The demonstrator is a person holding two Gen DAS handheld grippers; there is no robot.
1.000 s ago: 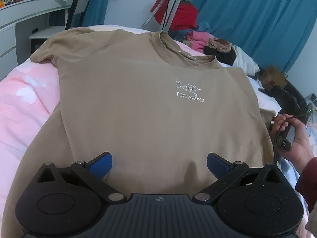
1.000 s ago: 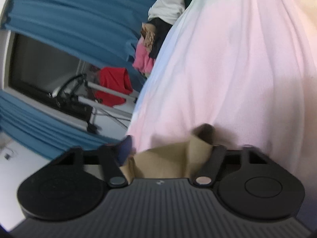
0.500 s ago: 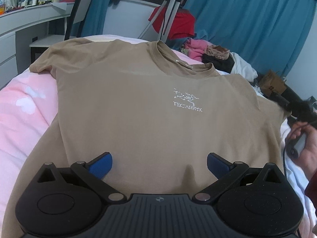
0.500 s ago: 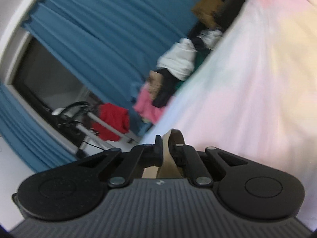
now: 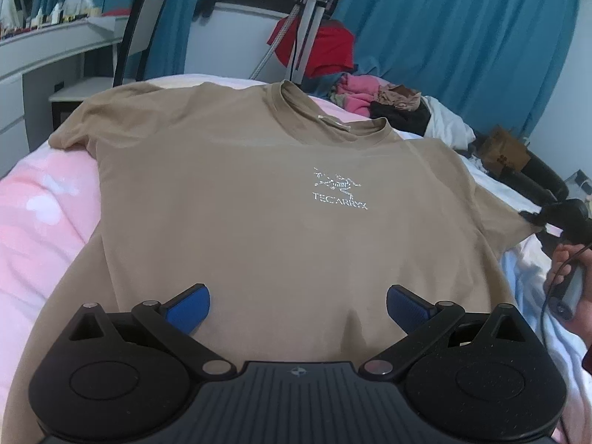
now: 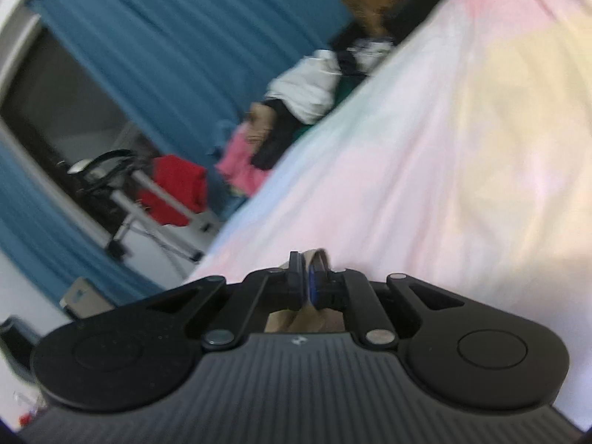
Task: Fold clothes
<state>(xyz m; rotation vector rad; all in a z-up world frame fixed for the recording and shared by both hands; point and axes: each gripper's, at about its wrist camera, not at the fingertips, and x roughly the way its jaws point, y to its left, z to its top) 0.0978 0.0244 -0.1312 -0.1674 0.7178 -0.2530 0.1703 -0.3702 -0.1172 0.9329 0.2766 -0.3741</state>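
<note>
Left wrist view: sharp, evenly lit, soft diffuse light, dim overall with cool cast. Faint shadows under blue pads [image 5: 190, 305]. White logo [image 5: 338, 194] on shirt [image 5: 240, 203] glints. Strong fisheye bend: curtains [image 5: 462, 37] bow, corners vignette black.

Right wrist view: motion blur throughout; clothes pile [image 6: 296, 111] and curtains smeared. Bedsheet [image 6: 462, 148] bright, washed out. Horizon tilted, corners dark.

right gripper [image 6: 307, 283] – clamping tan shirt [image 6: 307, 318], pink bedding [image 6: 444, 155]
</note>
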